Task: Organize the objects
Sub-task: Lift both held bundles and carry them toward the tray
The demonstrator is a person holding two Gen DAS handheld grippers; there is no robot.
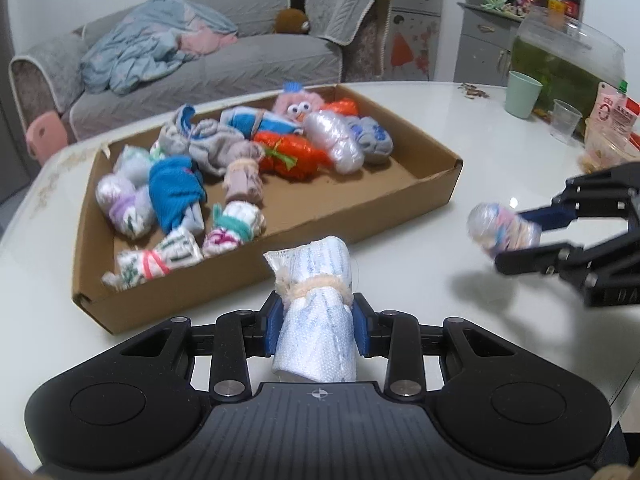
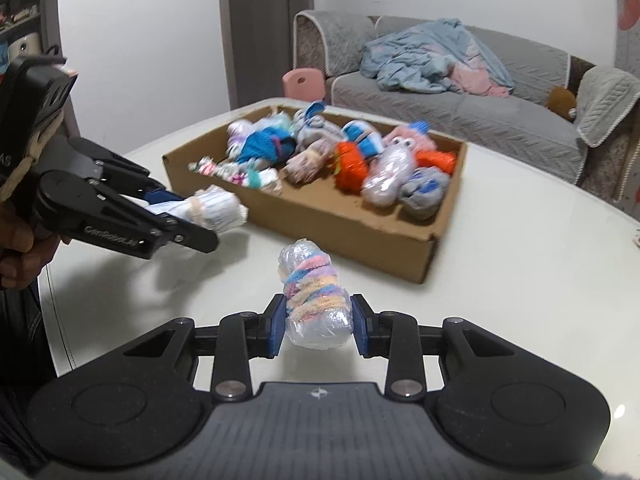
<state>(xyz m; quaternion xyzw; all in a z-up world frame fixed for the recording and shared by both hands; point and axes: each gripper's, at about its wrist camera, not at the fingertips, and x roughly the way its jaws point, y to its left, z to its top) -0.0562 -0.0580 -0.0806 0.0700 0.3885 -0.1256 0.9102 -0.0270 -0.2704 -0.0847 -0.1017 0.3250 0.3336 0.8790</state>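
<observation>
My left gripper [image 1: 316, 330] is shut on a white bundle with blue print [image 1: 314, 320], tied with a beige band, held above the white table [image 1: 400, 276] near the front edge of the cardboard box [image 1: 360, 224]. It also shows in the right wrist view [image 2: 188, 216], holding the same white bundle [image 2: 218, 210]. My right gripper [image 2: 319, 326] is shut on a clear plastic bundle wrapped in pastel yarn [image 2: 316, 300], held above the table. In the left wrist view the right gripper [image 1: 516, 236] holds this plastic bundle [image 1: 500, 230] to the right of the box. The box holds several rolled bundles.
The cardboard box also shows in the right wrist view [image 2: 352, 236]. A green cup [image 1: 522, 94], a clear plastic cup [image 1: 564, 120], a fish tank [image 1: 568, 64] and packets stand at the table's far right. A grey sofa [image 1: 224, 52] and a pink stool [image 1: 44, 134] lie beyond the table.
</observation>
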